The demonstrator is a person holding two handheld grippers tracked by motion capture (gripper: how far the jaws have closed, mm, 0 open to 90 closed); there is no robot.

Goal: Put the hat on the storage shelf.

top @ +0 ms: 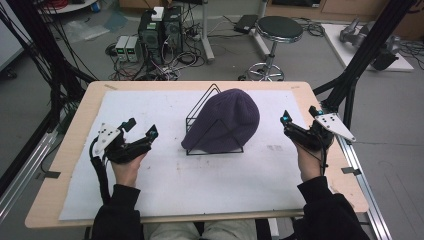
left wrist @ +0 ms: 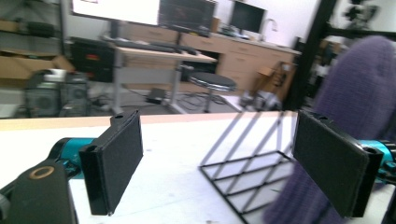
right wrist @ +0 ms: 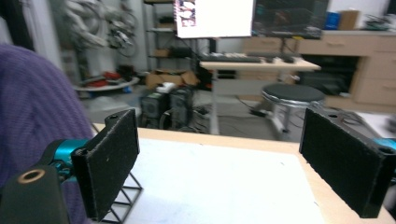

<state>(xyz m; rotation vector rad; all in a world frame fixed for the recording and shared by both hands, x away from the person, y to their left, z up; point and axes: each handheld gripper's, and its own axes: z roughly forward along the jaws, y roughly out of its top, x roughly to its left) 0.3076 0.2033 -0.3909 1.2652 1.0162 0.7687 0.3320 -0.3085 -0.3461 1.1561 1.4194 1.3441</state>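
Note:
A purple knitted beanie (top: 227, 121) is draped over a black wire rack (top: 202, 107) at the middle of the table. My left gripper (top: 142, 128) rests open to the left of the rack, nothing between its jaws. My right gripper (top: 300, 118) is open to the right of the beanie, also holding nothing. In the left gripper view the rack (left wrist: 247, 170) and the beanie (left wrist: 355, 88) lie ahead and to the right of the gripper (left wrist: 224, 168). From the right gripper (right wrist: 233, 163) the beanie (right wrist: 37, 102) is at the left, with a corner of the rack (right wrist: 123, 200) below it.
A white sheet (top: 150, 180) covers most of the wooden table (top: 75, 130). Beyond the far edge stand a round stool (top: 279, 29), computer boxes (top: 160, 30) and tangled cables. Black frame posts (top: 350, 70) rise at both sides.

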